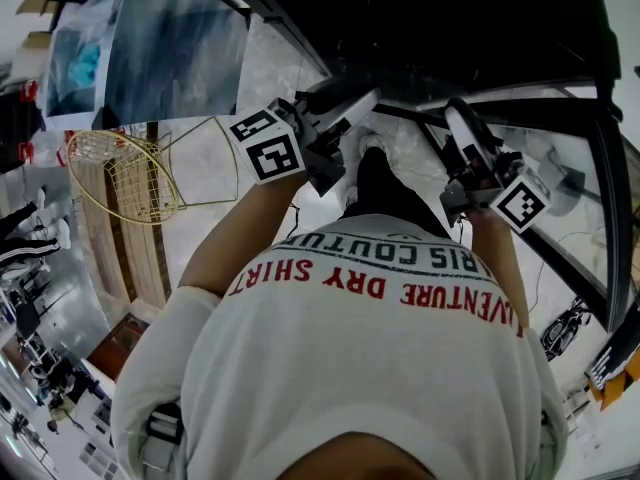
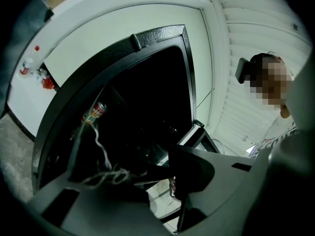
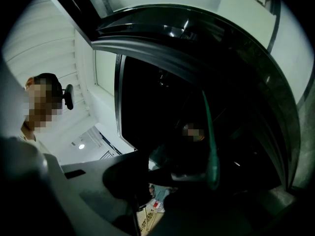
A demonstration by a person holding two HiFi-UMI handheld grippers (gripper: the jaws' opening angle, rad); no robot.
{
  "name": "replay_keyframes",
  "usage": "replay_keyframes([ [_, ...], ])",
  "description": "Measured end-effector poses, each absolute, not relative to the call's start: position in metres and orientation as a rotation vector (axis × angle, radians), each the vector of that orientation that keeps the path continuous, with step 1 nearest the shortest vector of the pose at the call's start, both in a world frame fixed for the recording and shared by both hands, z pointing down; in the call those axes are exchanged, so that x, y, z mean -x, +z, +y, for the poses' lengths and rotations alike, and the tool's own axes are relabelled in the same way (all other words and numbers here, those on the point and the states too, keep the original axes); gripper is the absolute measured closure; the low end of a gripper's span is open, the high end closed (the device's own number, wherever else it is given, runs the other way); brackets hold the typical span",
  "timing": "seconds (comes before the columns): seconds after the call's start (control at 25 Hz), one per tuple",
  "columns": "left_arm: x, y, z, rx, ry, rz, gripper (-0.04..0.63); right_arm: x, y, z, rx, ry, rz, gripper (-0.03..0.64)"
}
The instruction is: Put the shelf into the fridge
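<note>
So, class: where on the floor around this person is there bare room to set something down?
Bare floor lies between the wire basket and the fridge, up to the person's shoe. Crowded: the clutter along the lower left edge.

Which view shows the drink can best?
The left gripper view: the can shows its red and green label, tilted and lit against the dark inside of the fridge. The head view and the right gripper view show no can at all.

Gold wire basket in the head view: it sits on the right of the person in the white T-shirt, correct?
No, the gold wire basket sits on the left of the person in the white T-shirt; the head view shows it.
</note>
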State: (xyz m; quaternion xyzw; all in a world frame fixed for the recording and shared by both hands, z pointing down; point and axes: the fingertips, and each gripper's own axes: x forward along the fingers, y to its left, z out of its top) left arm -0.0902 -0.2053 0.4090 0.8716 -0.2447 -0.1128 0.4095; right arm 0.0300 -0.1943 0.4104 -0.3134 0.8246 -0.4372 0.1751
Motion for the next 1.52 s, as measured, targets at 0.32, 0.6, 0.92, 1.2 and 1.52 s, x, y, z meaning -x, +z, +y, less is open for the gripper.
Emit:
replay_keyframes([
  [0.32,0.089,0.408,-0.207,-2.219,-0.259,-0.612,0.445,-0.029,0.406,-0.198,0.899,-1.225,2.339,0.522],
  [0.6,0.083,0.415,-0.192,-2.238,-0.187,-0.562,0.373,-0.033,0.405,-0.202,0.914,-1.228,2.324,0.523],
  [0.92,0.06,0.422,-0.169,-2.244,-0.164,-0.529,0.376,-0.032,0.405,-0.202,0.924,-1.23,2.323,0.523],
  [1.2,0.045,0.416,-0.166,-2.265,-0.176,-0.474,0.44,-0.032,0.406,-0.202,0.925,-1.233,2.327,0.523],
  [1.52,0.039,0.412,-0.167,-2.279,-0.172,-0.465,0.483,-0.03,0.403,-0.2,0.917,-1.209,2.355,0.522],
])
